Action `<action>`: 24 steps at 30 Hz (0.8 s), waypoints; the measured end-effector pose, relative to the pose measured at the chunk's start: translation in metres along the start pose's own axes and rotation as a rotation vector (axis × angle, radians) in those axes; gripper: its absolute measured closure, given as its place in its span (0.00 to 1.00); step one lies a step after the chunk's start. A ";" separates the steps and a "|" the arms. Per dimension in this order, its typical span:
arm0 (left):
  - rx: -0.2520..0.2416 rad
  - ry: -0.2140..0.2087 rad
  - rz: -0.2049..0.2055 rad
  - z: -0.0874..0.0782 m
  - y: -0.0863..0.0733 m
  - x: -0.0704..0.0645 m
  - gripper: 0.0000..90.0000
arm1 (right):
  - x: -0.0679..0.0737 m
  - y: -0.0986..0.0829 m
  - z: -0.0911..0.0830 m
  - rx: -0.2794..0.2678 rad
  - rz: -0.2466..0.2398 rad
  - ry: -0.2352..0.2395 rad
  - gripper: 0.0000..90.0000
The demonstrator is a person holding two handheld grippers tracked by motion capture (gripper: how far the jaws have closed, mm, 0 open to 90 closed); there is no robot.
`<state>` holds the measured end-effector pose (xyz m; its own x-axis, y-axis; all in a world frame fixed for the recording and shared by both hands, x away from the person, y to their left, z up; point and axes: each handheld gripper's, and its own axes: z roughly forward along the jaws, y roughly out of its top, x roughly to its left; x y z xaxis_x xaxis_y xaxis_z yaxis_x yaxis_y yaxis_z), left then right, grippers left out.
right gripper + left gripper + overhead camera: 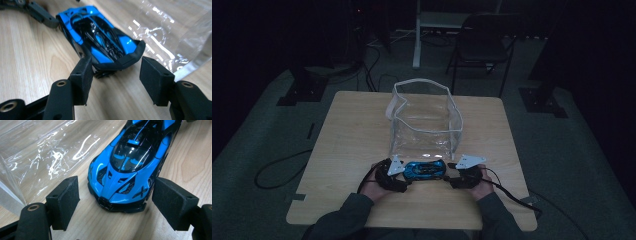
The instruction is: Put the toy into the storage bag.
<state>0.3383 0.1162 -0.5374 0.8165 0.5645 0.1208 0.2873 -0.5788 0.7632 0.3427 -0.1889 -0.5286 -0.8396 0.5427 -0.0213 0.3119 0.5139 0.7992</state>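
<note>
High view: both hand-held grippers, left (400, 172) and right (455, 173), gape wide around the toy car (425, 169); close evenly before lifting toward the bag (424, 120).

Left gripper (404, 170) and right gripper (451, 172), jaws spread, facing inward.

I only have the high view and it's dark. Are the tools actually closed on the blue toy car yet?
Observer: No. In the left gripper view the left tool is open, its pads either side of the blue toy car at its nose.
Operator: And the right one?
Observer: The right tool is open too, straddling the car's tail; I cannot tell whether its left pad touches the bodywork.
Operator: Anything close beside the car?
Observer: The clear plastic bag stands right beside it on the wooden table, on the side away from the person.
</note>
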 end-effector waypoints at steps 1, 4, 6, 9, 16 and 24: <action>-0.009 -0.003 -0.006 -0.001 0.001 0.001 0.25 | -0.001 0.000 0.000 -0.003 0.004 -0.003 0.48; -0.031 -0.012 -0.022 -0.002 0.004 0.004 0.25 | -0.001 0.000 0.000 -0.001 0.004 -0.005 0.48; -0.038 -0.003 -0.027 -0.004 0.006 0.007 0.25 | -0.001 0.000 0.001 0.005 0.002 0.000 0.48; -0.038 0.056 -0.031 -0.005 0.006 0.011 0.31 | -0.001 -0.002 0.005 0.038 -0.009 0.009 0.47; -0.036 -0.029 0.050 -0.005 0.004 -0.001 0.25 | 0.008 -0.002 0.019 0.120 -0.053 -0.003 0.47; 0.035 0.049 0.077 0.008 0.004 -0.006 0.23 | 0.009 0.001 0.020 0.098 -0.061 -0.033 0.47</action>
<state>0.3386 0.1057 -0.5405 0.8117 0.5449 0.2101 0.2425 -0.6417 0.7276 0.3444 -0.1701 -0.5398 -0.8438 0.5292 -0.0892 0.3039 0.6082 0.7333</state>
